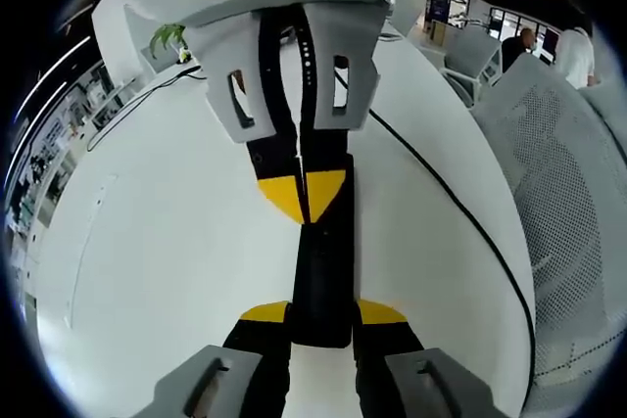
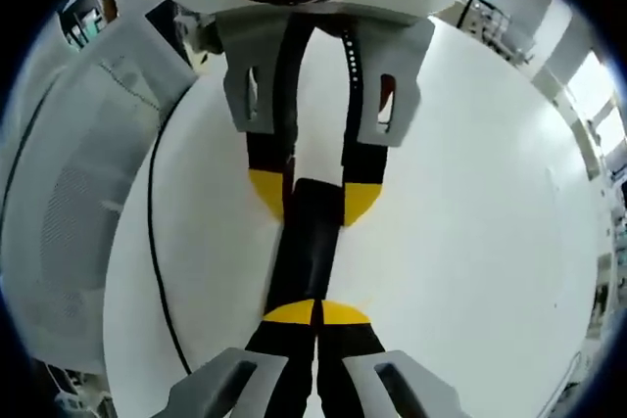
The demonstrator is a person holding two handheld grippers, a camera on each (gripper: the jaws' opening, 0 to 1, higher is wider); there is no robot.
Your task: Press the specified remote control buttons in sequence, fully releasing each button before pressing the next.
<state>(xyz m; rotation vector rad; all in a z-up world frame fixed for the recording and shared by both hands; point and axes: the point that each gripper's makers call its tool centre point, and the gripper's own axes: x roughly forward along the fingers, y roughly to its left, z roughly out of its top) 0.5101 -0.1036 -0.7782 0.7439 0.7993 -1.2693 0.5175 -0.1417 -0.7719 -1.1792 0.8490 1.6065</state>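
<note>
A: Your left gripper rises from the bottom of the left gripper view with its yellow-tipped jaws parted, one on each side of the black remote control. The jaws clasp its near end between them.

B: And the right gripper?

A: In the right gripper view your right gripper's two yellow tips meet, jaws clenched together, and they sit on the near end of the remote control. Whether they press a button there cannot be told. In the left gripper view the same gripper comes in from the top, tips closed and resting on the remote's far part.

B: Where does the remote lie?

A: It lies lengthwise between the two grippers, over the white table. Whether it rests flat on the table cannot be told.

B: What surrounds it?

A: A thin black cable runs across the table beside the remote, apart from it. A grey mesh chair stands at the table's edge. Well beyond, a green plant shows.
</note>
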